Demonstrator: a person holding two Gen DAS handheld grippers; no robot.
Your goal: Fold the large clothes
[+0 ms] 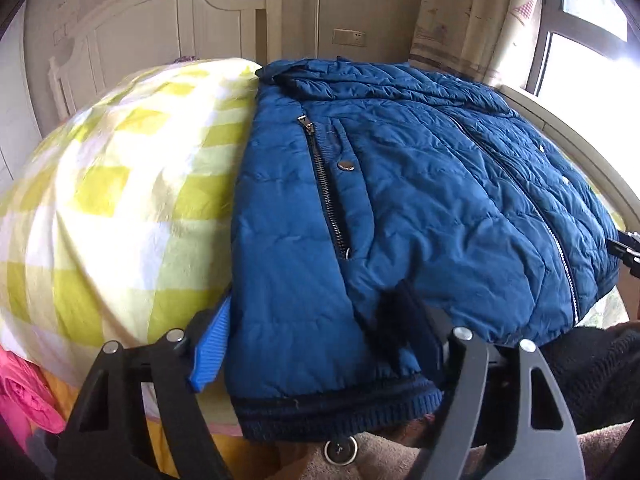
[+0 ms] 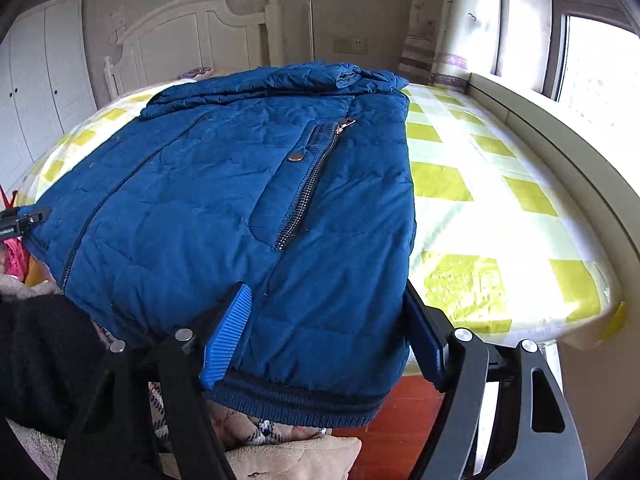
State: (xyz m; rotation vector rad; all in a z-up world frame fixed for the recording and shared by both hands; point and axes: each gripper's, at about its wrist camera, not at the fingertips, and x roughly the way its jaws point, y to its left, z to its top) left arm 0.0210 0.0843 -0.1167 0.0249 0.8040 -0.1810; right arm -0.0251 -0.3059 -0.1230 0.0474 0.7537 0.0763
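Note:
A blue quilted jacket (image 1: 420,200) lies front-up on a bed with a yellow-green checked sheet (image 1: 100,200), its sleeves folded in and its ribbed hem hanging over the near edge. My left gripper (image 1: 320,344) straddles the jacket's left hem corner with wide jaws; its right finger is partly under the fabric. In the right wrist view the jacket (image 2: 240,200) fills the middle. My right gripper (image 2: 324,340) straddles the right hem corner, fingers wide on either side. The other gripper's tip shows at each view's edge (image 1: 628,248).
A white headboard (image 1: 160,28) and wall stand behind the bed. A window with a curtain (image 2: 472,12) and a ledge run along the right side. Pink cloth (image 1: 24,392) lies low left. A dark garment (image 2: 40,360) and plaid fabric lie below the bed edge.

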